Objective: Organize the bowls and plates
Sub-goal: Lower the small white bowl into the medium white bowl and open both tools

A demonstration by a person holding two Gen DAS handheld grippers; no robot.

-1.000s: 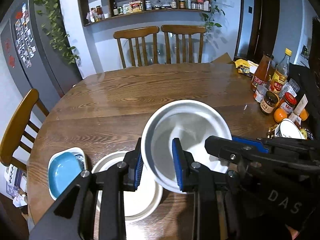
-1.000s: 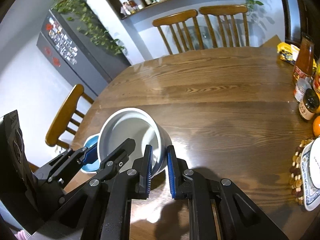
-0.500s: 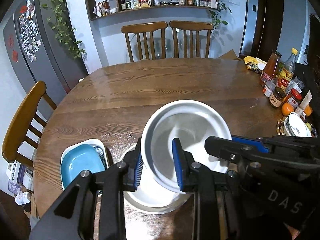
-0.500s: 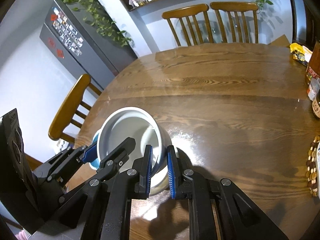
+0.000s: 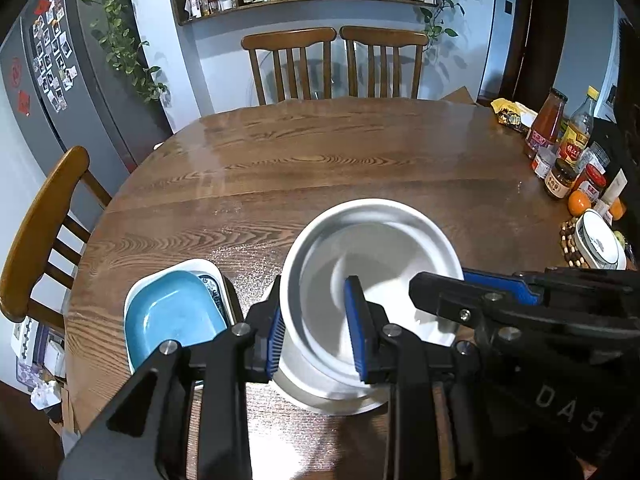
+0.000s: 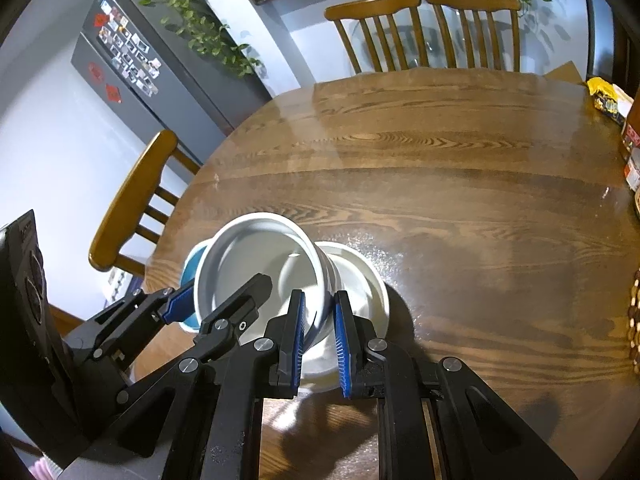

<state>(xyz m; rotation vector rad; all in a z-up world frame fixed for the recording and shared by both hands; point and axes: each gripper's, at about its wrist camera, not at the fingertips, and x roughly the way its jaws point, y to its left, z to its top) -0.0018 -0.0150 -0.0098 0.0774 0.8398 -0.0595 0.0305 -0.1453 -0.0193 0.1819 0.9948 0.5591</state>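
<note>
A deep white bowl (image 5: 384,248) hangs tilted just above a shallow white plate (image 5: 340,402) on the wooden table (image 5: 320,168). My left gripper (image 5: 316,320) is shut on the bowl's left wall, one pad inside and one outside. My right gripper (image 6: 320,320) is shut on the bowl's (image 6: 256,256) right wall in the same way. In the right wrist view the plate (image 6: 360,280) shows to the right, below the bowl. A blue dish (image 5: 172,316) lies in a white rectangular dish (image 5: 200,266) just left of the plate.
Sauce bottles and jars (image 5: 560,152), an orange (image 5: 579,203) and a small bowl on a beaded trivet (image 5: 598,240) crowd the right edge. A chair (image 5: 36,232) stands at the left edge, two more (image 5: 336,64) at the far side. The table's rim runs close behind the dishes.
Both grippers carried the white bowl leftward and slightly down. It now hangs over the white plate, and the blue dish has come closer to it.
</note>
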